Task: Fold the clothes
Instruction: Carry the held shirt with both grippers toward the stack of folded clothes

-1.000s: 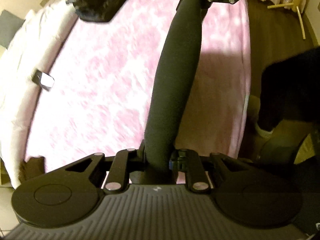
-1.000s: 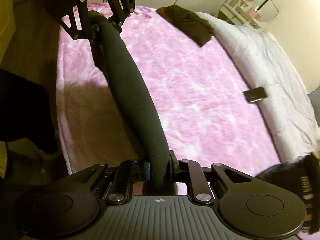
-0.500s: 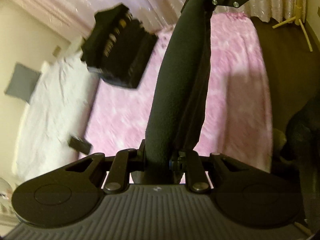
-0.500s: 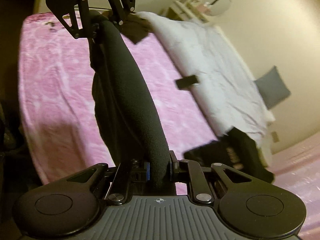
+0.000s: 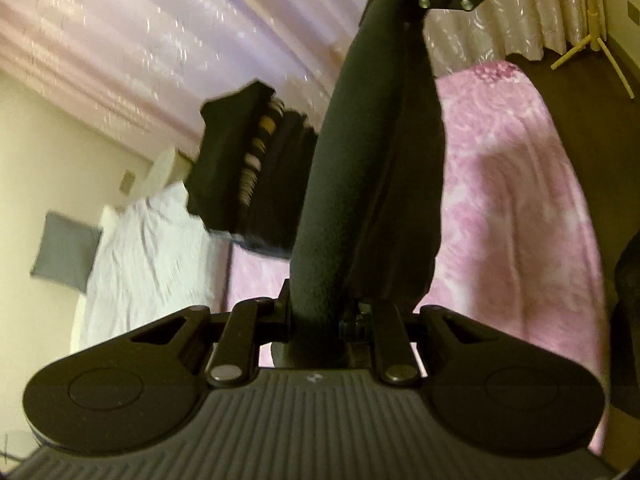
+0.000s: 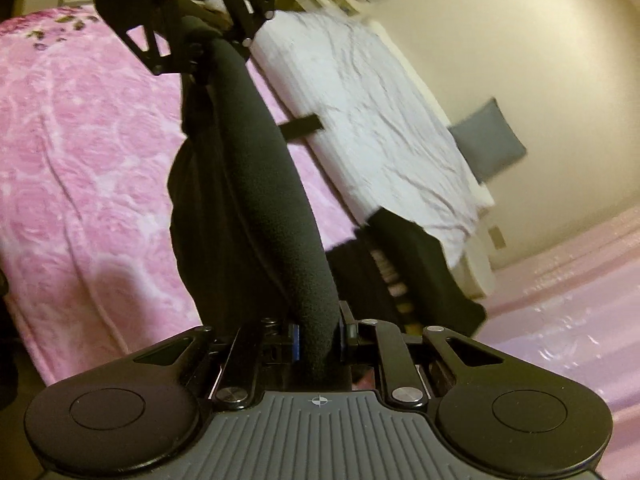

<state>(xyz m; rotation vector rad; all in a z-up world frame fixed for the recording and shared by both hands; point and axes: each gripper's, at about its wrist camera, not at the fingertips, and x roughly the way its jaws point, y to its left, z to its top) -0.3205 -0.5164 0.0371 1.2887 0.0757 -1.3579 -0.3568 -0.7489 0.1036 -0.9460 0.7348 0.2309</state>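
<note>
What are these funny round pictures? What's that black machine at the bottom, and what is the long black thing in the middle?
A person holds a grabber tool in each hand. Each tool has a small camera looking along its two fingers, so one picture comes from the left gripper and the other from the right gripper. Both are pinched shut on one black cloth, stretched between them. Below lie a pink blanket, a white duvet, a grey pillow and a small dark thing that I cannot make out.
</note>
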